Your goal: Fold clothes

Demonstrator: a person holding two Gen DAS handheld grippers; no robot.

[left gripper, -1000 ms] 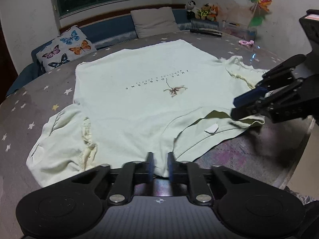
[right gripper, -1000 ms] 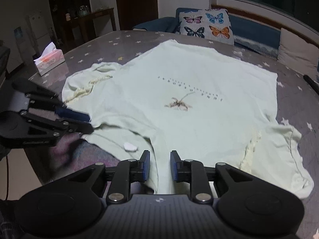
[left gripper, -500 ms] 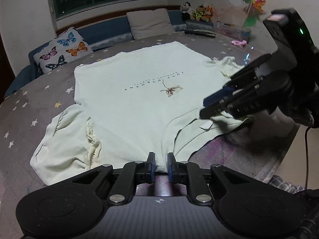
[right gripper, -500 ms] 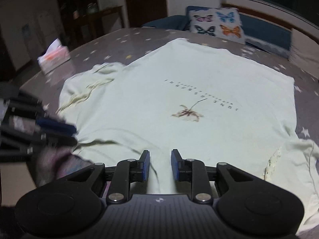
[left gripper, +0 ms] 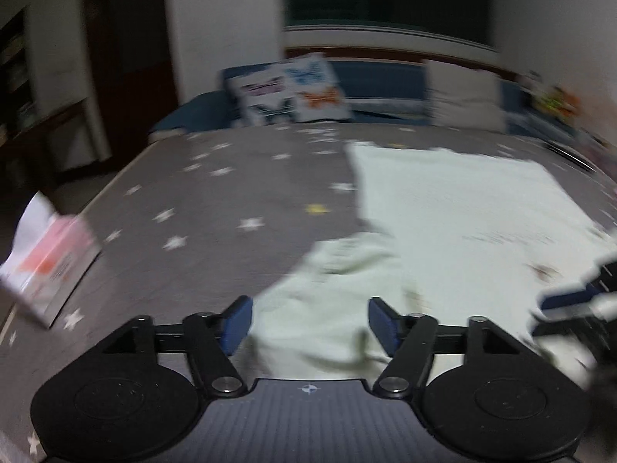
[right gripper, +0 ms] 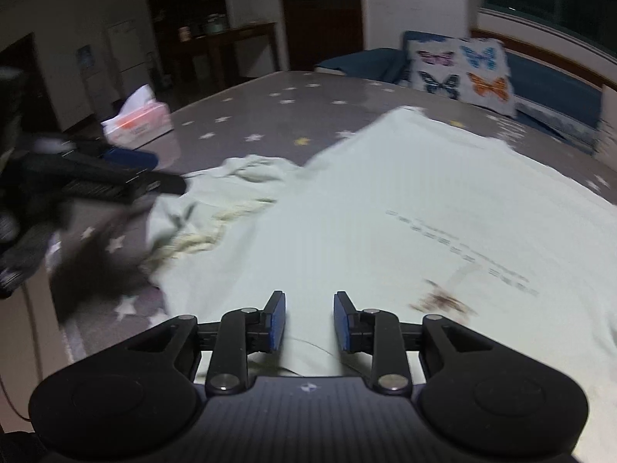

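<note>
Left hand-held gripper (left gripper: 308,320): jaws just opened wide, nothing pinched, over the near-left sleeve (left gripper: 339,270) of the pale T-shirt (right gripper: 385,200), likely lining up a fold. Right hand-held gripper (right gripper: 309,322): parted, widening, empty, over the shirt's near edge. Shirt flat on the star-print bench (left gripper: 216,208). Chest print too blurred to read.

Both cams ride the grippers, angled down over the star-print table (left gripper: 216,208), low and close. Left wrist view sits over the shirt's (left gripper: 455,208) left sleeve, facing the far butterfly cushion (left gripper: 293,94) and window — motion-blurred. Right wrist view sits over the shirt's near hem, facing far-left toward the dark doorway. Shared: shirt, tissue box (right gripper: 137,121), cushion — each view catches the other gripper at its edge.
</note>
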